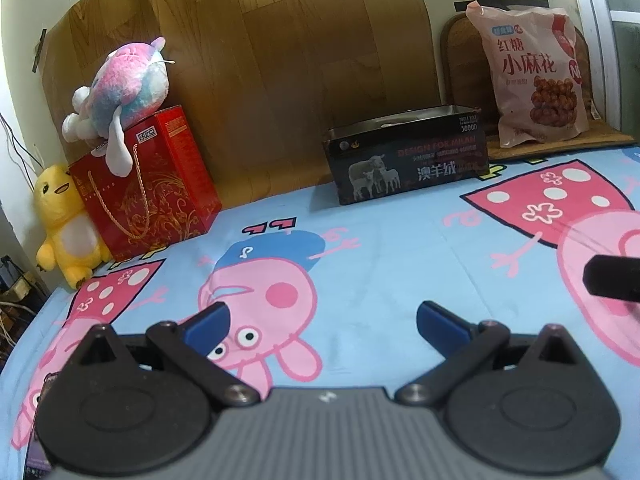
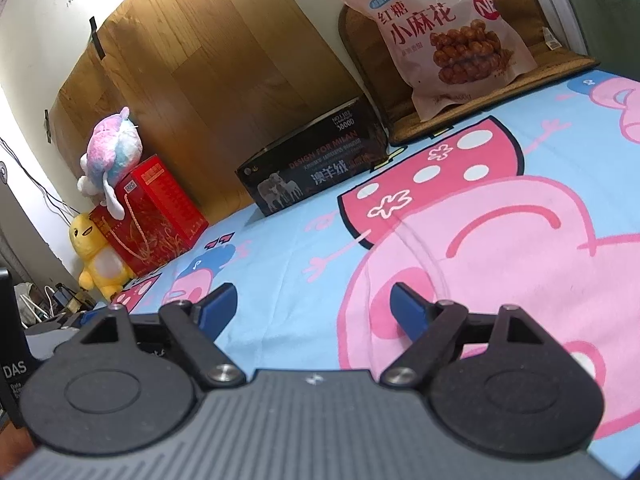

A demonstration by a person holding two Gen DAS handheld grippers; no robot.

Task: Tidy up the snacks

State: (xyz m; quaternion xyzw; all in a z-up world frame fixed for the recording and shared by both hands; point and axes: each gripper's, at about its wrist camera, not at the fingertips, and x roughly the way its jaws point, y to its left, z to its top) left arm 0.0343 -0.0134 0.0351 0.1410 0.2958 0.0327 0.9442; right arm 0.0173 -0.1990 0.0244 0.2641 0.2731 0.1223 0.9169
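Note:
A pink snack bag (image 1: 532, 76) printed with brown twists stands upright at the far right on a brown mat, leaning on the wall; it also shows in the right wrist view (image 2: 436, 32). An open black tin box (image 1: 408, 156) with sheep on its side sits on the bed by the wooden board, left of the bag, also in the right wrist view (image 2: 316, 168). My left gripper (image 1: 322, 320) is open and empty, low over the cartoon bedsheet. My right gripper (image 2: 314, 300) is open and empty, also over the sheet, well short of the box and bag.
A red gift box (image 1: 152, 184) stands at the far left with a pink-blue plush (image 1: 124, 84) on top and a yellow plush (image 1: 64, 228) beside it. A wooden board (image 1: 280, 60) lines the wall. Part of the right gripper (image 1: 612, 278) shows at the right edge. The bed's left edge drops to cables.

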